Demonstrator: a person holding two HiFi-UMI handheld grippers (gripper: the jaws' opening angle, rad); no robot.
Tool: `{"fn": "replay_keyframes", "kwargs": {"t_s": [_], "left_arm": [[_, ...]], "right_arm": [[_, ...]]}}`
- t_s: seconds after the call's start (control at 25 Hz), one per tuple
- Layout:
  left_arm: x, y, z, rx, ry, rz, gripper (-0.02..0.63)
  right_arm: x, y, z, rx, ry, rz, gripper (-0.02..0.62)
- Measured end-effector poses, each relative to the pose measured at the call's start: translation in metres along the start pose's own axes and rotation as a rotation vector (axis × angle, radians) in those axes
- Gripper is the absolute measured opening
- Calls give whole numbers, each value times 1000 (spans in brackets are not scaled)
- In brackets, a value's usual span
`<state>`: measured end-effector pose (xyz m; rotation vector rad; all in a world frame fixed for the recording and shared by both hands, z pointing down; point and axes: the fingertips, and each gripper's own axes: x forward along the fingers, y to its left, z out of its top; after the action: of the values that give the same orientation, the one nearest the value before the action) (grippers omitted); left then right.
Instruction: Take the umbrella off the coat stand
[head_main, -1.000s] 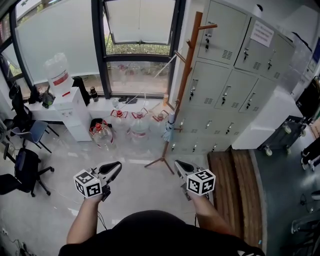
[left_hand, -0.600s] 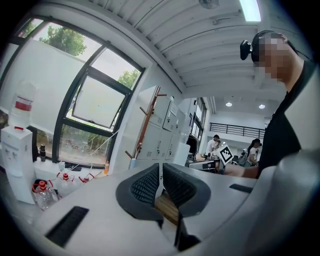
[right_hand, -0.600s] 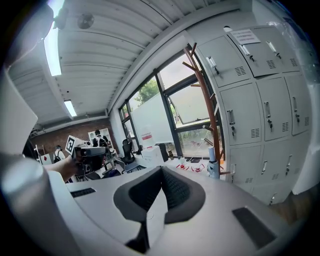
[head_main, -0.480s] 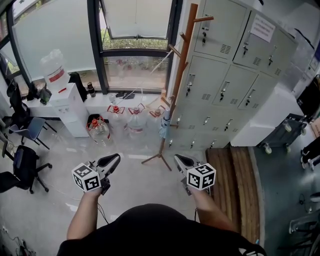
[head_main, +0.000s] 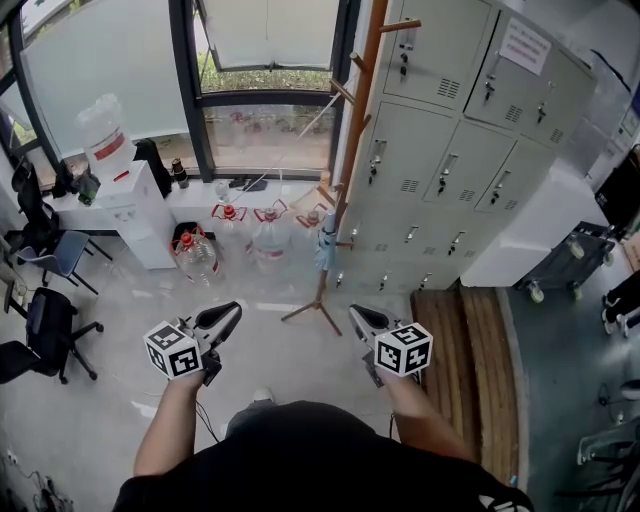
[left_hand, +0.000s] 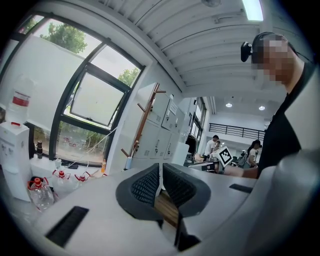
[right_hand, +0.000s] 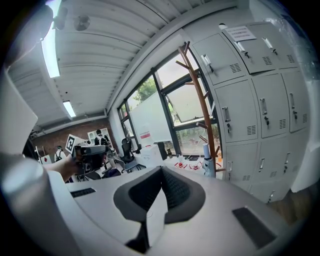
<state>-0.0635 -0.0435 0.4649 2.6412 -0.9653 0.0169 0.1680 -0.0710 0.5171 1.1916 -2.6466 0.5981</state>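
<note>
Left tool (head_main: 234, 313) and right tool (head_main: 356, 316) closed; one umbrella (head_main: 327, 246)

Low in the middle of the head view, the left forearm (head_main: 168, 432) and right forearm (head_main: 412, 418) reach forward, well apart. The left gripper (head_main: 234, 313) sits left of centre and the right gripper (head_main: 356, 316) right of centre, tips angled slightly toward each other. Both pairs of jaws are pressed together with nothing between them.
</note>
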Motion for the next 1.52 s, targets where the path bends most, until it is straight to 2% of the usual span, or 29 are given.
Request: {"fn": "replay_keyframes", "kwargs": {"t_s": [0.4, 0.84, 1.52], "left_arm": [[19, 3, 2, 13, 13, -24, 41], [43, 26, 3, -3, 44, -28, 41], [81, 85, 8, -33, 63, -54, 41]], "right_arm": [[-1, -20, 6, 4, -11, -25, 14], [17, -42, 13, 18, -2, -44, 14], [69, -78, 23, 40, 24, -86, 14]]}}
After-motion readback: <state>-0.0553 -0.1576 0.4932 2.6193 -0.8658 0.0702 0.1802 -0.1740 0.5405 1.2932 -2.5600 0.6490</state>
